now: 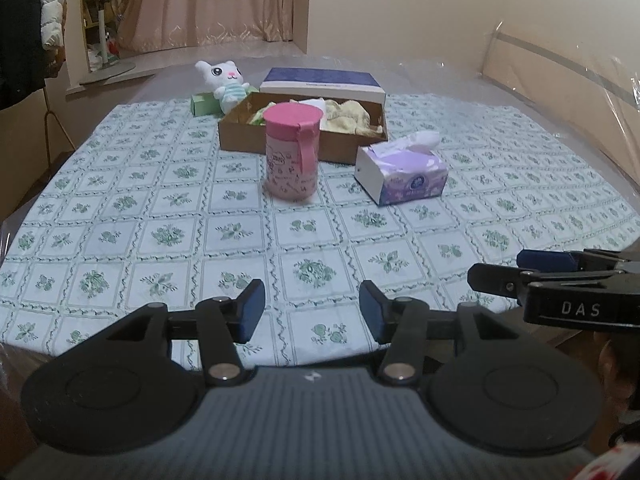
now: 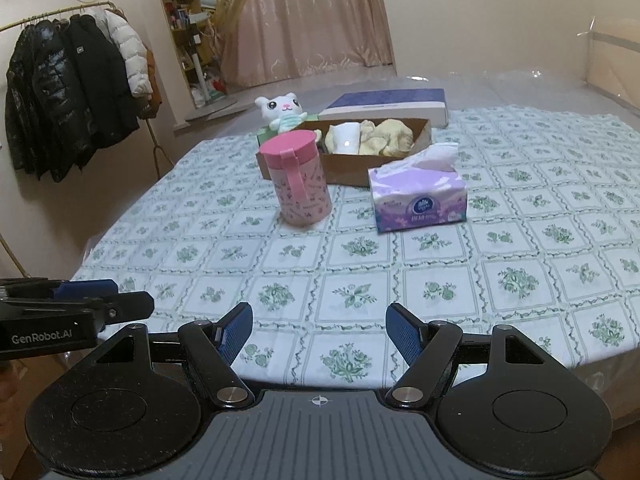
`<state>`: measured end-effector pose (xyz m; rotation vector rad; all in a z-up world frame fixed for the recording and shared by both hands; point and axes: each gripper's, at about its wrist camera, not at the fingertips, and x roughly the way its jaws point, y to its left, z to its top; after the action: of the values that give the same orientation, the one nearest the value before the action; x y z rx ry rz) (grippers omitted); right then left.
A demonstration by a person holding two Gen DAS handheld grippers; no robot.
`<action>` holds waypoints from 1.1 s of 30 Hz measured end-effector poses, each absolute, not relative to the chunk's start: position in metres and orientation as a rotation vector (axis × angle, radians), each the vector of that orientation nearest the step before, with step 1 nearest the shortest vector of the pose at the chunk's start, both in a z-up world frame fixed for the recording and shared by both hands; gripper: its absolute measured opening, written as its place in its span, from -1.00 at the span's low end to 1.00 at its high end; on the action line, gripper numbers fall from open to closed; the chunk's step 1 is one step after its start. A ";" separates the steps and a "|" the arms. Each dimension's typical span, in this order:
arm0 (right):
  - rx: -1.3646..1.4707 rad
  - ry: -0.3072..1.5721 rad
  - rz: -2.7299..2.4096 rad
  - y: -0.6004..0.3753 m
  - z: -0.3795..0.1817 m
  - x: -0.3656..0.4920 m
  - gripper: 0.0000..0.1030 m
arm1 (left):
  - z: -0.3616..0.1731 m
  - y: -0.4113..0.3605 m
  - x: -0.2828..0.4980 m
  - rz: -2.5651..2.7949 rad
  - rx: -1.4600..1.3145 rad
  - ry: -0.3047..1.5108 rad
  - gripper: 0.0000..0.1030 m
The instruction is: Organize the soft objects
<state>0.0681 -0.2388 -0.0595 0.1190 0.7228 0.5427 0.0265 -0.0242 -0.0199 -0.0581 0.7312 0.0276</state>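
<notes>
1. Near me the tablecloth [image 1: 160, 236] is bare, so I have free passage ahead of both grippers.
2. The pink canister [image 1: 292, 151] stands mid-path, blocking the brown box [image 1: 280, 142] front.
3. The tissue pack [image 2: 418, 200] guards the right; a gap lies between it and the canister.
4. Behind the box, the plush [image 2: 283, 111] and lid [image 2: 390, 106] crowd.

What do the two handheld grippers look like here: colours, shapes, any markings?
Both are black. The left gripper and right gripper each have two angled link arms with silver pivot pins, blue textured pads, round black discs either side and a grey ribbed body. Side lettering reads "DAS" on the right one and "GenRobot.AI" on the left.
</notes>
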 end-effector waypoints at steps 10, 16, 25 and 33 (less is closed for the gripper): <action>0.092 0.740 0.527 -0.236 -0.067 0.075 0.42 | -0.030 -0.032 0.040 0.012 -0.050 0.761 -0.05; 0.083 0.747 0.526 -0.231 -0.070 0.078 0.42 | -0.034 -0.031 0.043 0.007 -0.056 0.769 -0.04; 0.077 0.758 0.524 -0.228 -0.074 0.081 0.42 | -0.037 -0.032 0.045 0.000 -0.066 0.775 -0.04; 0.079 0.756 0.521 -0.228 -0.074 0.082 0.42 | -0.037 -0.031 0.046 0.003 -0.072 0.776 -0.04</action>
<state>0.0818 -0.2281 -0.0737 0.0787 0.7556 0.5207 0.0463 -0.0310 -0.0366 -0.0716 0.7758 0.0031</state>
